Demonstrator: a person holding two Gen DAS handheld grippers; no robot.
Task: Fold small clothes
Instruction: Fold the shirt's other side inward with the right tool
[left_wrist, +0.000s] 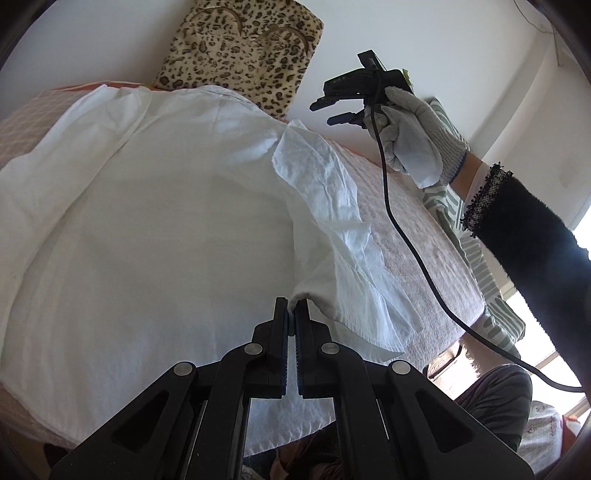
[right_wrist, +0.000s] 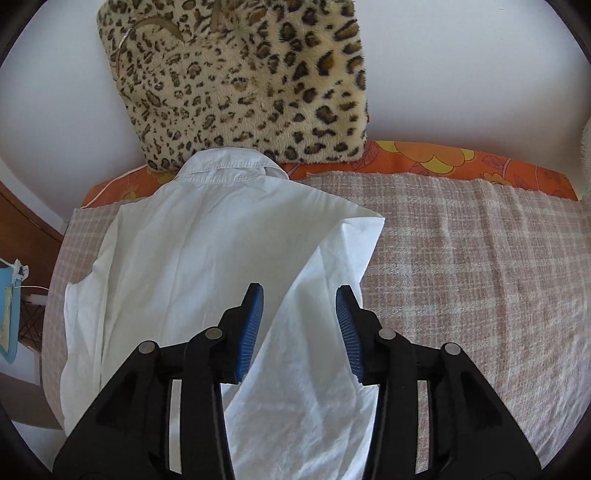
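our left gripper (left_wrist: 293, 314) pinches the shirt (left_wrist: 147, 221) hem. our right gripper (right_wrist: 299, 306) hovers above, jaws apart, empty.

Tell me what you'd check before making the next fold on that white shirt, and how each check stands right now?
1. Left gripper pinches the white shirt: ok, jaws shut on a fold of cloth.
2. Right gripper free: ok, jaws open, nothing between the pads.
3. Sleeve folded flat across the back: not ok, creased.
4. Collar flat, by the leopard cushion: ok.
5. Blanket smooth beside the shirt: ok.
6. Cable clear of the shirt: cannot tell.
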